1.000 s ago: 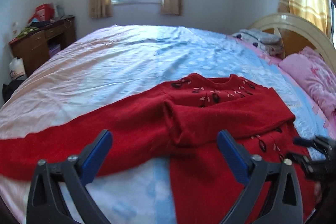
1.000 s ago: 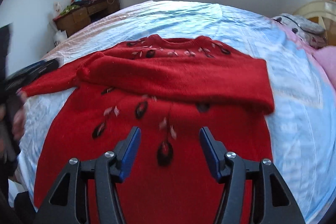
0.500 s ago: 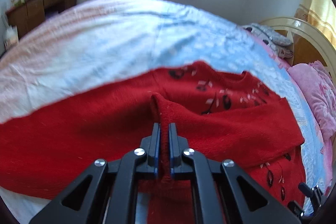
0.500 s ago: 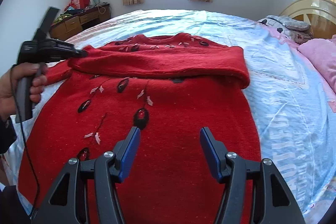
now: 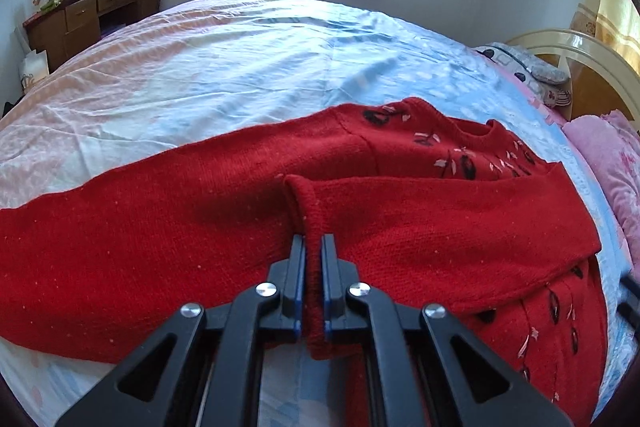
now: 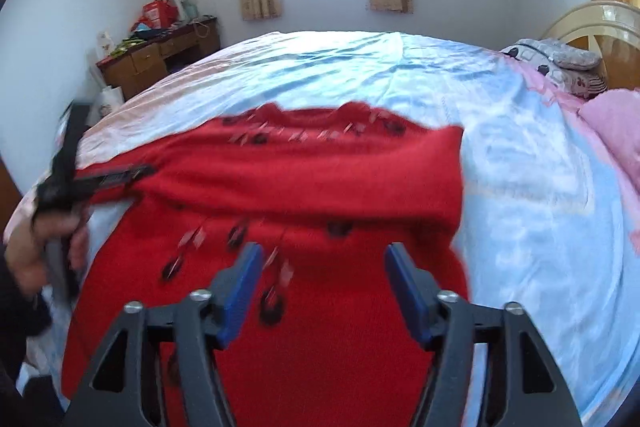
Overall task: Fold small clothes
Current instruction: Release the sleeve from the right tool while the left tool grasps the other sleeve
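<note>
A second ago the left tongs [image 5: 313,247] were wide; now they pinch the cuff [image 5: 308,203] of the red sweater [image 5: 420,227] on the bed [image 5: 240,67]. The right tongs [image 6: 322,271] have just opened wider, holding nothing. Better pull the sleeve slowly, so it stays flat.

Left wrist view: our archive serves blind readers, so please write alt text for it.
The left hand-held gripper is shut on the cuff of a red sweater, whose sleeve is folded across its chest. The sweater lies on a pale blue and pink bedsheet.
</note>
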`<state>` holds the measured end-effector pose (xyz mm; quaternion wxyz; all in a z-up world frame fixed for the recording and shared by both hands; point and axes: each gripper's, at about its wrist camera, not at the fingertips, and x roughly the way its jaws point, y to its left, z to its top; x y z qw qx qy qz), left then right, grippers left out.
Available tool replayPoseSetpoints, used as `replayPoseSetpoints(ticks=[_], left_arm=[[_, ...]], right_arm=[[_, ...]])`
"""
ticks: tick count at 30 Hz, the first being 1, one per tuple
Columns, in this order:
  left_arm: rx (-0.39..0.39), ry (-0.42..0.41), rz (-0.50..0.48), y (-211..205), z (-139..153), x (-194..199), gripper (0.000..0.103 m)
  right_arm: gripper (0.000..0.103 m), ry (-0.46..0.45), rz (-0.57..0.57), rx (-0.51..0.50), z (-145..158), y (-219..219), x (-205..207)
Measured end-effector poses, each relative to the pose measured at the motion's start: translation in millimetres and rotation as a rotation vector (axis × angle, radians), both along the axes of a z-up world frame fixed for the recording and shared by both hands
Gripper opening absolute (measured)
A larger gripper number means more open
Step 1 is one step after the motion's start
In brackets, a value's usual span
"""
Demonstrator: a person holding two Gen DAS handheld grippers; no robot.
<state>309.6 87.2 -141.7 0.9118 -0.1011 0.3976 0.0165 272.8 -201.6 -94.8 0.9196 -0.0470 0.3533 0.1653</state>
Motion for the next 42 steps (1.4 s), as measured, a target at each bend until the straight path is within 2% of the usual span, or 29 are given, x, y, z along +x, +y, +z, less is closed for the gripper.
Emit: replayPoseSetpoints(ticks=[3, 7, 8, 10, 13, 16, 19, 20, 22, 24, 27, 36, 42], left_arm=[[0.003, -0.002, 0.008, -1.6, 1.8, -1.6, 0.008], [0.022, 0.002, 0.037, 4.1, 0.5, 0.0, 0.02], [0.02, 0.003, 0.035, 5.9, 0.0, -0.5, 0.024], [0.045, 0.005, 0.056, 8.8, 1.1, -3.6, 0.047], [0.065, -0.026, 0.087, 15.5, 6.7, -16.3, 0.06], [0.104, -0.039, 0.111, 23.6, 8.1, -30.0, 0.063], [0.124, -0.019, 0.136, 37.2, 7.0, -43.0, 0.063], [0.127, -0.016, 0.15, 44.7, 7.3, -50.6, 0.064], [0.152, -0.017, 0.18, 55.7, 8.5, -61.8, 0.071], [0.211, -0.018, 0.217, 68.8, 9.3, -74.1, 0.079], [0.292, 0.001, 0.259, 89.8, 7.8, -88.7, 0.079], [0.265, 0.044, 0.463, 169.5, 4.2, -125.5, 0.079], [0.253, 0.023, 0.641, 230.1, 9.2, -144.2, 0.079]], right_arm=[[0.069, 0.019, 0.007, 0.006, -2.0, -5.7, 37.9], [0.069, 0.215, -0.07, -0.017, -41.0, -28.1, 81.3], [0.069, 0.208, -0.058, 0.0, -45.7, -33.3, 79.5], [0.069, 0.176, -0.043, -0.017, -41.3, -32.3, 69.8], [0.069, 0.116, -0.071, -0.029, -29.4, -30.5, 53.0], [0.069, 0.069, -0.028, -0.034, -22.3, -19.3, 42.7], [0.069, 0.133, -0.006, -0.103, -44.3, -4.6, 48.8], [0.07, 0.153, -0.024, -0.087, -52.7, -8.3, 50.2], [0.07, 0.122, -0.03, -0.054, -52.3, -12.0, 45.2], [0.07, 0.112, -0.03, -0.055, -52.1, -14.9, 40.9], [0.073, 0.079, -0.028, -0.053, -55.8, -16.5, 34.9], [0.079, 0.053, -0.042, -0.064, -57.5, -15.9, 33.2], [0.081, 0.043, -0.049, -0.073, -57.9, -15.2, 31.5]])
